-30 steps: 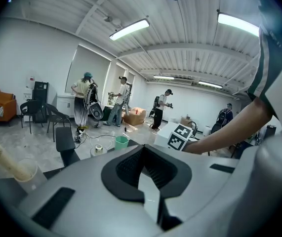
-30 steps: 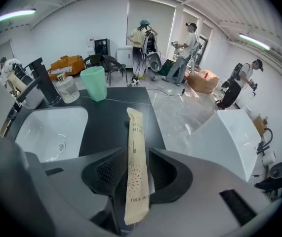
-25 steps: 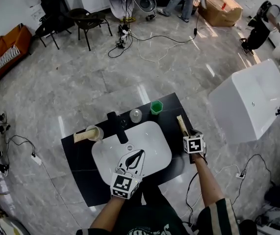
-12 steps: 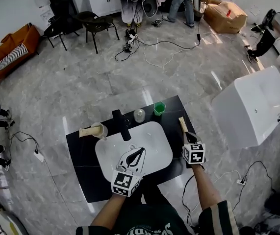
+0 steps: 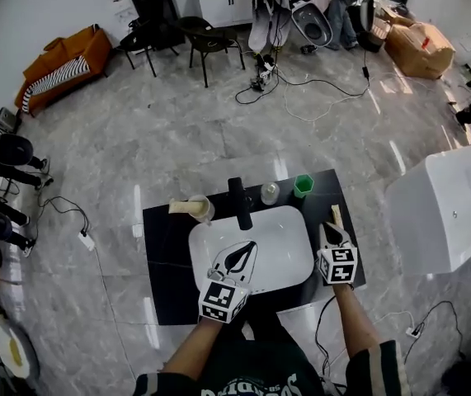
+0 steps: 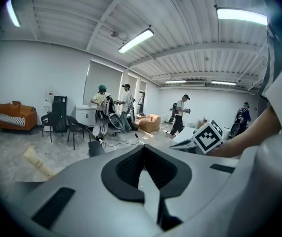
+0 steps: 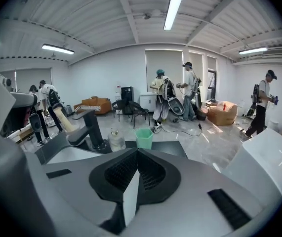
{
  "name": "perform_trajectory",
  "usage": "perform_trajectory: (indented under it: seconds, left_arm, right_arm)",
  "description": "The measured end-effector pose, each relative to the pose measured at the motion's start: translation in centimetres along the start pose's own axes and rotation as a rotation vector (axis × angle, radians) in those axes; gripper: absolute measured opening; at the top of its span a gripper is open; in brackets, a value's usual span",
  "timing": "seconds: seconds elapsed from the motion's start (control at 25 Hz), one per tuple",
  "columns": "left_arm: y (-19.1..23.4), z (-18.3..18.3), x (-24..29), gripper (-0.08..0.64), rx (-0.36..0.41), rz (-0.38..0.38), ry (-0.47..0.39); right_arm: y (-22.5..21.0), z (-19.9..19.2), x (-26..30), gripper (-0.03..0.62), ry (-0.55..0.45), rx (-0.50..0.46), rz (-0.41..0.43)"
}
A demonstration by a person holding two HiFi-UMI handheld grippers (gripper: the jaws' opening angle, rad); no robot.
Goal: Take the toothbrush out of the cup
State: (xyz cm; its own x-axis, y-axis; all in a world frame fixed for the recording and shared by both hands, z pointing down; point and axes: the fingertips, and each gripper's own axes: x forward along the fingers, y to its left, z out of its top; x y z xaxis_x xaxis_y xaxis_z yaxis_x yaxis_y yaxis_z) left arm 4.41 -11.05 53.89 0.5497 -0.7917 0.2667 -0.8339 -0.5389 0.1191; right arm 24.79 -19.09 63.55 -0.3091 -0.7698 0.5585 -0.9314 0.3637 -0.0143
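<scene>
A green cup (image 5: 303, 186) (image 7: 143, 138) stands at the back of the black counter (image 5: 167, 258), and I see nothing sticking out of it. A beige toothbrush-like stick (image 5: 335, 214) lies on the counter's right side. My right gripper (image 5: 327, 228) (image 7: 137, 153) hovers just in front of that stick, shut and holding nothing. At the left, a pale cup (image 5: 201, 209) holds another beige stick (image 5: 181, 207) (image 6: 37, 162) (image 7: 64, 117) leaning out. My left gripper (image 5: 247, 245) (image 6: 142, 149) hangs over the white sink (image 5: 289, 258), shut and empty.
A black faucet (image 5: 238, 202) (image 7: 89, 130) rises behind the sink, with a clear bottle (image 5: 270, 192) (image 7: 115, 140) next to it. A big white box (image 5: 445, 209) stands right of the counter. Cables, chairs and people are farther off on the floor.
My right gripper has lifted and drawn back from the beige stick, which stays lying on the counter. My left gripper has drifted a little over the sink. The head view has shifted.
</scene>
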Motion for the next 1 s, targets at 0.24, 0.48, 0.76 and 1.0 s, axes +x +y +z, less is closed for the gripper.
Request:
perform_trajectory:
  seconds: [0.24, 0.48, 0.76, 1.0]
  left_arm:
    - [3.1, 0.7, -2.6, 0.011, -0.003, 0.055, -0.027]
    - [6.4, 0.2, -5.5, 0.011, -0.008, 0.066, -0.038]
    - [9.8, 0.3, -8.1, 0.011, -0.013, 0.075, -0.055]
    - [12.5, 0.3, -10.9, 0.011, -0.020, 0.104, -0.066]
  right_arm:
    - [3.5, 2.4, 0.8, 0.040, -0.037, -0.032, 0.034]
    - [7.6, 5.3, 0.8, 0.040, -0.100, -0.037, 0.032]
    - [13.4, 9.9, 0.1, 0.040, -0.197, -0.057, 0.076]
    - [18.8, 12.7, -0.2, 0.040, -0.240, -0.097, 0.135]
